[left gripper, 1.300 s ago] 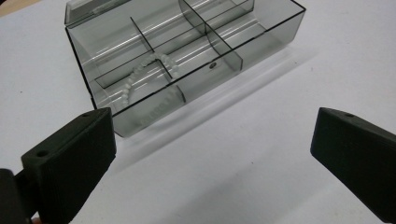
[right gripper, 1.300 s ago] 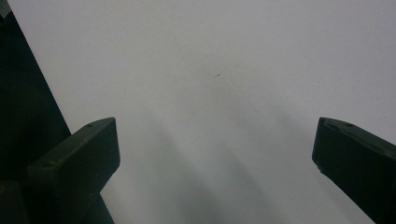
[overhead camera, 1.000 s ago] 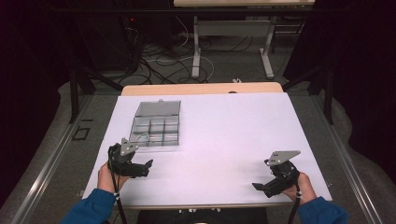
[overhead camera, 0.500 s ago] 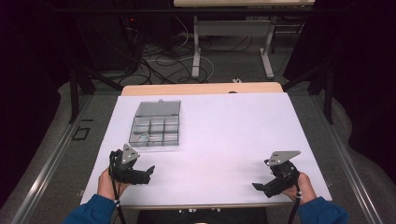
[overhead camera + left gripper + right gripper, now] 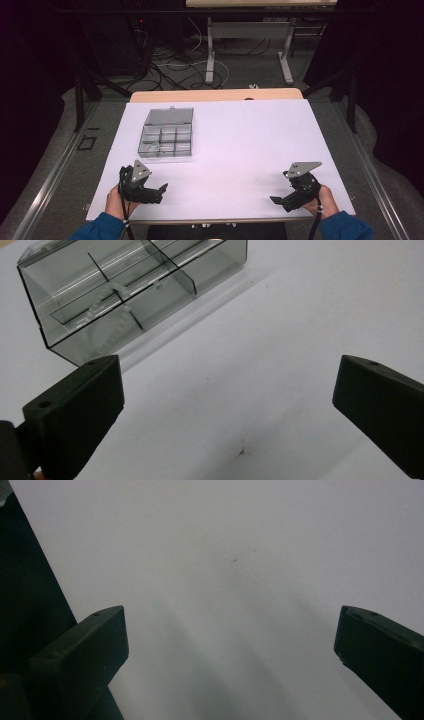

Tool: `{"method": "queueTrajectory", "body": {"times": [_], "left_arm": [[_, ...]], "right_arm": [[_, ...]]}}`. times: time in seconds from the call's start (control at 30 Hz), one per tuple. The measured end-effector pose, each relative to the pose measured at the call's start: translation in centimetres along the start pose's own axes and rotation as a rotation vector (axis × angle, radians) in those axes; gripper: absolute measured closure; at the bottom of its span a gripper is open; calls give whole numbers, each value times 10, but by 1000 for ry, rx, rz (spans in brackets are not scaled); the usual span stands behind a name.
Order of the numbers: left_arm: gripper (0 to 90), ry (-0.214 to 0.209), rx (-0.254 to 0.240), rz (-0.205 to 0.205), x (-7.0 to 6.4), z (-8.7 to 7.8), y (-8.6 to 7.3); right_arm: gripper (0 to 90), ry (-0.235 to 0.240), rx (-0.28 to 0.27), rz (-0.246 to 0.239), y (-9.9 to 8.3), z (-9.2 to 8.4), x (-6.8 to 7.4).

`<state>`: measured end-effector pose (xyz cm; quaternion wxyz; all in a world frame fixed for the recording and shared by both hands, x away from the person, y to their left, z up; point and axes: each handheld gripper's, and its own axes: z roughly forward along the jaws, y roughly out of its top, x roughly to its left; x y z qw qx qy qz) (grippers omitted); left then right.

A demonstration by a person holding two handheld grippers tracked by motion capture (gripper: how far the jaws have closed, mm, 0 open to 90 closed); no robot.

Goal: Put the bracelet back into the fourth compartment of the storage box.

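Clear grey plastic, the compartment box [image 5: 166,133] lies ahead of the left gripper [image 5: 155,191] in the high view, untouched, lid closed, long axis running away from the person; the right gripper [image 5: 281,200] rests well apart. In the left gripper view, jaws spread wide, box [image 5: 125,287] ahead-left, nothing grasped yet. In the right gripper view, jaws wide apart over the bare white table [image 5: 250,580].

The compartment box [image 5: 125,295] is cut off at the top edge (its small contents [image 5: 107,295] too blurred to identify).
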<state>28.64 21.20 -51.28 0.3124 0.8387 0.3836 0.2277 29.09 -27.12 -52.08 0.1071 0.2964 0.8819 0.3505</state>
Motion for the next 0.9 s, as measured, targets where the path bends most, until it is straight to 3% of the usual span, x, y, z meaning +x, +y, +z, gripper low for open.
{"method": "queueTrajectory", "body": {"times": [0.9], "left_arm": [[4,-41,24,8,-4,6,-4]], "right_arm": [[4,0,1,-1,-1,0,1]]}}
